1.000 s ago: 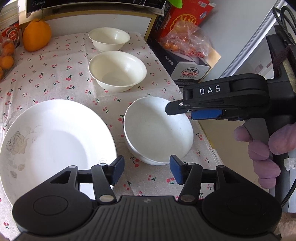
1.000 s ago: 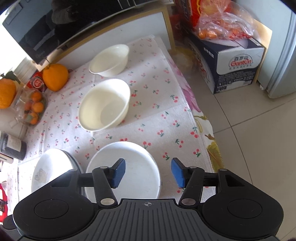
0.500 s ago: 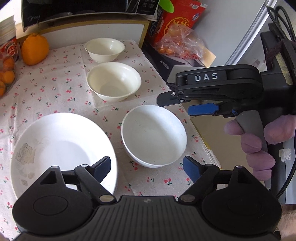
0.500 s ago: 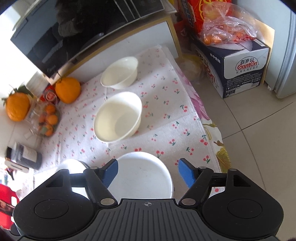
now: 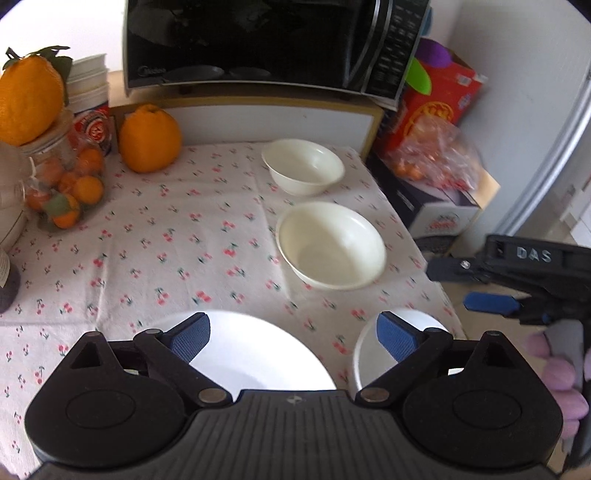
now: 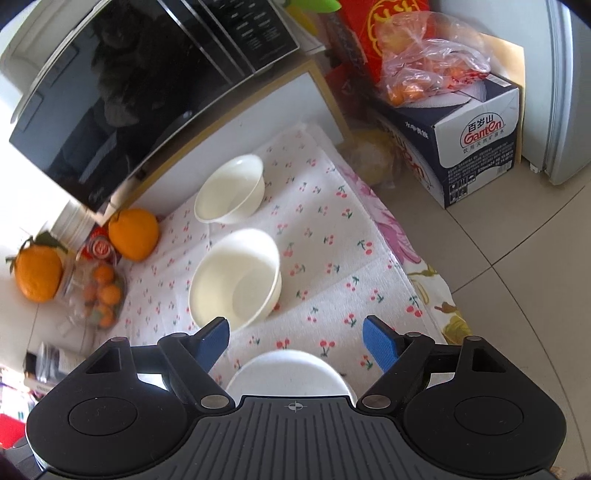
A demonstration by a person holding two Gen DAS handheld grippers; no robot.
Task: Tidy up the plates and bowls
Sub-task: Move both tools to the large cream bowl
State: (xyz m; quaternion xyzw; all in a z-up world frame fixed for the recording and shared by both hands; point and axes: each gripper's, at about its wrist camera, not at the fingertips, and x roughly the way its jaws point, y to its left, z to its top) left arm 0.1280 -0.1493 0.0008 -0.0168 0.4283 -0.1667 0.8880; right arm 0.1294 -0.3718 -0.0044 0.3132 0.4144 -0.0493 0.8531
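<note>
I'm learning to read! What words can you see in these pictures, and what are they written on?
"DAS": on the right gripper, side view.
"Ganten": red logo on the dark water box; the Chinese characters above it read "百岁山".
"Midea": faint, on the microwave door's corner.
Microwave buttons, the red carton, the red tin and the box's small print: too small or blurred to read.

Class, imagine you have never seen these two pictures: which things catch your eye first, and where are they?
The big black glass-fronted microwave looms at the back. On the cherry-print tablecloth before it, two cream bowls line up along the right side. A large orange citrus fruit glows at the back left.
</note>
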